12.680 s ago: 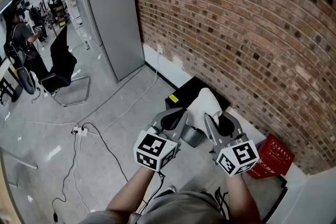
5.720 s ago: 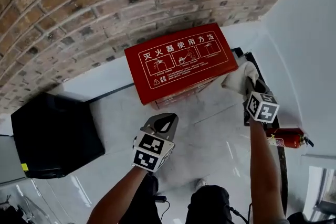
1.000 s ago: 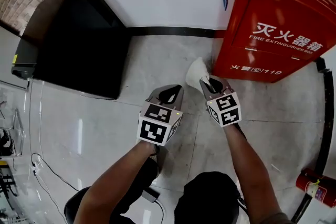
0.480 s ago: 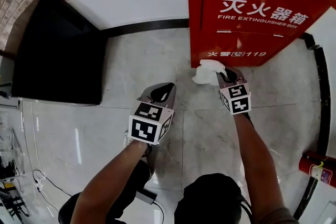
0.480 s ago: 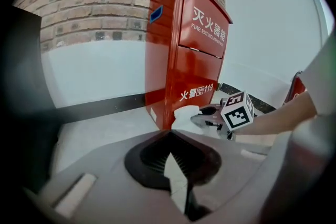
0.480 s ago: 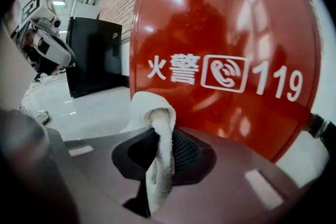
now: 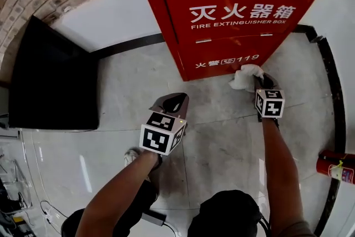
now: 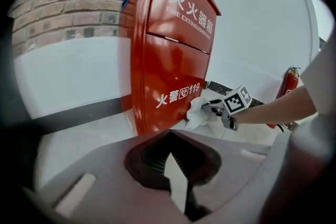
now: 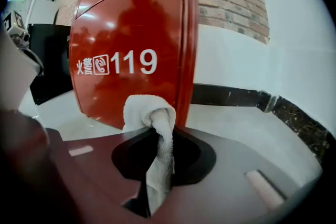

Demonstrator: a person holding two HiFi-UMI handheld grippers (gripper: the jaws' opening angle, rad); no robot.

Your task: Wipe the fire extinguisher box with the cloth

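My right tool (image 7: 257,81) had the white cloth (image 7: 244,76) clamped tight, right at the bottom front of the red fire extinguisher box (image 7: 233,14), w/ left tool (image 7: 173,101) shut & empty.

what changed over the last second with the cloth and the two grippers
The right gripper carried the cloth rightward along the bottom of the fire extinguisher box front, from near its left edge to its right edge, past the 119 print. Unchanged: its jaws stay clamped on the cloth, and the left gripper still hangs back over the floor, empty.
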